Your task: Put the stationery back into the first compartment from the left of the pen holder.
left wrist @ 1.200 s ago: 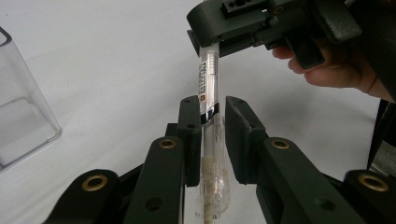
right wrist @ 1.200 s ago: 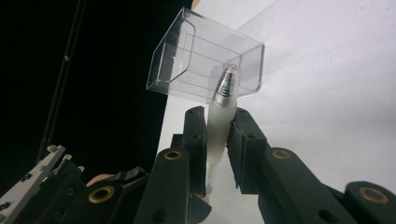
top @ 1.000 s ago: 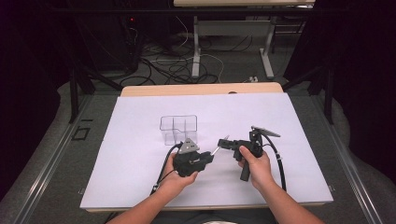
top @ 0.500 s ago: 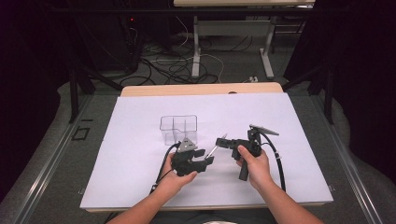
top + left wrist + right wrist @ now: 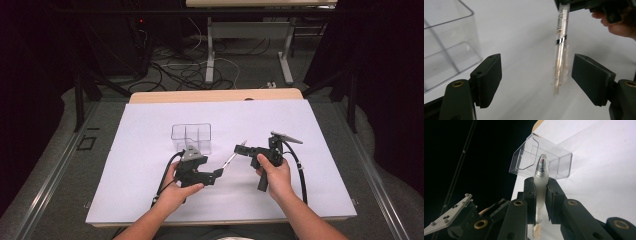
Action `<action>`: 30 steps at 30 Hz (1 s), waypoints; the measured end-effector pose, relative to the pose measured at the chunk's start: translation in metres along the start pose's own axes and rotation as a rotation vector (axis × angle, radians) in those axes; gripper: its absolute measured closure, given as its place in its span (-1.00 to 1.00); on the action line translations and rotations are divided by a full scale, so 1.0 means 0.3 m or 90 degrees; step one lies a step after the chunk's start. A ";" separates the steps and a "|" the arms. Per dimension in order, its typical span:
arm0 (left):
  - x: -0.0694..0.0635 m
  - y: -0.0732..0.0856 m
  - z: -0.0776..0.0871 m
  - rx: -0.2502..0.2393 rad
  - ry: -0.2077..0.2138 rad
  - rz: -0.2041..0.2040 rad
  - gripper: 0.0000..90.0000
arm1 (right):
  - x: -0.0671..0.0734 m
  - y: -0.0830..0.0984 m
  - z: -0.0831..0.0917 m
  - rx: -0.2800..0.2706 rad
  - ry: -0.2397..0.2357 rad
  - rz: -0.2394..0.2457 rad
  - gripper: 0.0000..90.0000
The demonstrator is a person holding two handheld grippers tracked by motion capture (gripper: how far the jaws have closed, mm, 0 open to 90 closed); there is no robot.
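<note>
A clear-barrelled pen [image 5: 231, 159] hangs slanted above the white sheet, its upper part clamped in my right gripper [image 5: 241, 148], which is shut on it. In the right gripper view the pen [image 5: 542, 167] sticks up between the closed jaws of the right gripper [image 5: 541, 183], tip toward the clear container [image 5: 541, 157]. My left gripper [image 5: 218, 173] stands open, and the pen's lower end [image 5: 560, 62] lies between its spread jaws, nearer the right one and untouched. The left gripper [image 5: 536, 72] has the clear divided container [image 5: 446, 50] to its left.
The clear container [image 5: 192, 137] stands on the white sheet [image 5: 140, 150] just behind the left hand. Black cables trail from both grippers toward the table's front edge. The wooden table edge [image 5: 215, 96] lies at the back, with dark floor and cables beyond.
My left gripper has turned a little and its jaws now bracket the pen's lower end. The right gripper has kept the pen almost where it was.
</note>
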State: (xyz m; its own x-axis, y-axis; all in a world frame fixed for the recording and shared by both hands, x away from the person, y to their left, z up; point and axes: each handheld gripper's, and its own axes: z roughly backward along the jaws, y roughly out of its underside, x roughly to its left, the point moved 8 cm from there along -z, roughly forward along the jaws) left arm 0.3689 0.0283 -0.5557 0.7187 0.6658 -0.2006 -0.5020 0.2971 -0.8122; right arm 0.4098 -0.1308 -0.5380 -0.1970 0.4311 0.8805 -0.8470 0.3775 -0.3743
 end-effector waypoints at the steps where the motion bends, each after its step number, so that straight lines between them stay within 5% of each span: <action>1: 0.008 0.001 0.011 0.002 -0.007 0.000 -0.46 | -0.001 -0.001 0.003 0.000 0.001 0.005 0.78; 6: 0.054 0.001 0.059 -0.003 -0.035 -0.011 -0.47 | 0.008 -0.014 0.007 -0.021 0.005 0.017 0.78; 14: 0.141 0.010 0.121 -0.014 -0.087 0.055 -0.58 | 0.046 -0.031 0.002 -0.034 0.007 0.058 0.78; 30: 0.335 0.055 0.212 -0.016 -0.164 0.114 -0.99 | 0.171 -0.098 -0.096 -0.038 0.024 0.150 0.78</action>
State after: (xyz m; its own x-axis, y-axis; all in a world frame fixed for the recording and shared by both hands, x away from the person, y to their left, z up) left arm 0.4024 0.1437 -0.5544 0.4724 0.8587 -0.1985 -0.5954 0.1449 -0.7902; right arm 0.4388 -0.0961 -0.4902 -0.3656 0.5427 0.7562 -0.7491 0.3106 -0.5851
